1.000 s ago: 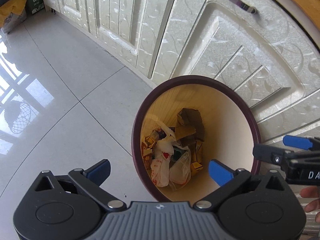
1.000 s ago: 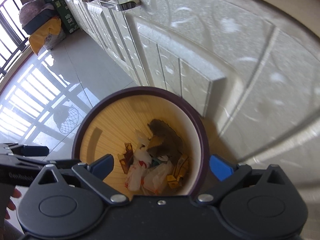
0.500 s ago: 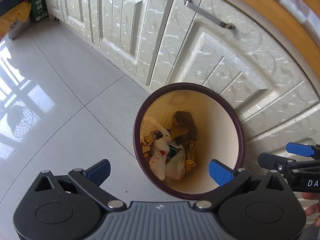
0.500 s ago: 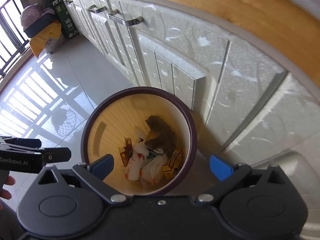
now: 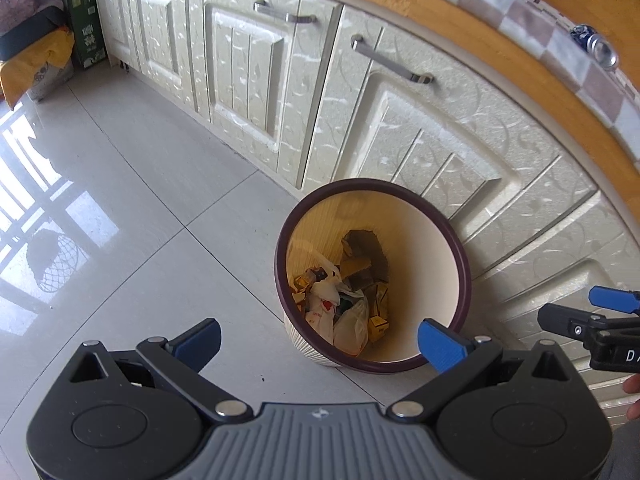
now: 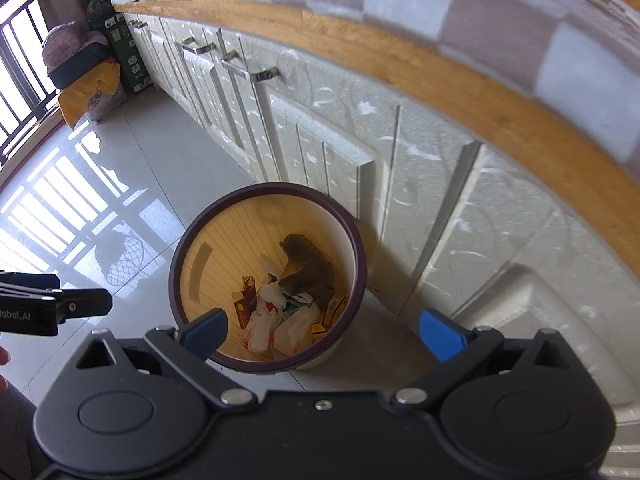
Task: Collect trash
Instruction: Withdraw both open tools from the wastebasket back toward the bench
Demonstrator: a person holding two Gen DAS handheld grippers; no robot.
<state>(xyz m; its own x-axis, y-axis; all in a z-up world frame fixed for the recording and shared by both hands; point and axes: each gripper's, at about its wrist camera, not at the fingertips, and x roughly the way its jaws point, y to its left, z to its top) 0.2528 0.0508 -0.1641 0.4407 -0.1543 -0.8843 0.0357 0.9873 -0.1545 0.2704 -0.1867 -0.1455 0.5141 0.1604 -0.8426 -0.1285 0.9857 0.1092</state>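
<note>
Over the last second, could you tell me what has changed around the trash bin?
Both grippers pulled up and back from the trash bin: it looks smaller and more cabinet front and countertop show. The left gripper and right gripper stayed open and empty; the bin and its trash stayed put.

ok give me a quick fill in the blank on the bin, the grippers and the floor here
1. The trash bin has a dark purple rim and stands on the floor right in front of the ______ doors.
2. The left gripper and the right gripper are both ______ and hold nothing.
3. The plastic bags lie ______ the bin.
4. The floor is covered in glossy pale ______.

Missing words: cabinet; open; inside; tiles
</note>
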